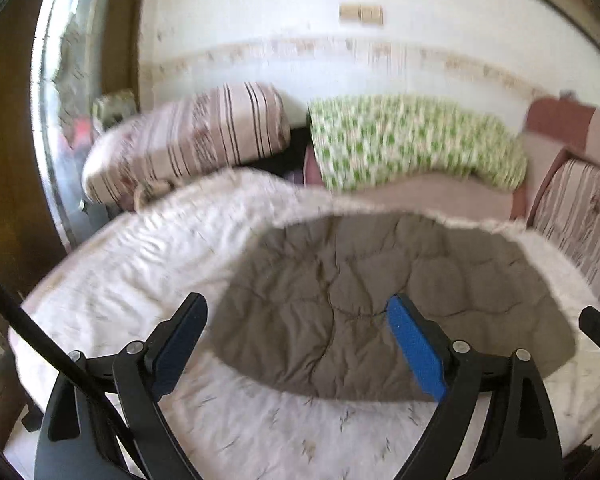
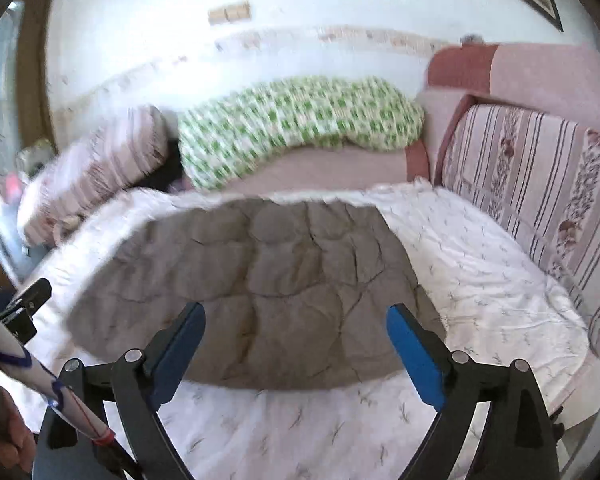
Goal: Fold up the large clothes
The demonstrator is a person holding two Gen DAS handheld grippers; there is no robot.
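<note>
Left gripper [image 1: 296, 344]: jaws wide apart, nothing held. Grey quilted garment [image 1: 380, 300] lying flat mid-bed on white sheet [image 1: 140, 264], apparently folded into compact slab; further folds possibly left, hard to judge. Right gripper [image 2: 296, 344]: jaws spread wide, empty, above garment's near edge. No containers visible.

Grey-brown quilted garment [image 2: 260, 280], seemingly; blue fingers [image 2: 414, 356].

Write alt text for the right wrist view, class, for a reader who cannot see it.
A grey quilted garment lies spread flat on a white bedsheet, seen between the open, empty right tongs. Behind it sit a green checked pillow and striped cushions against a white wall.
</note>
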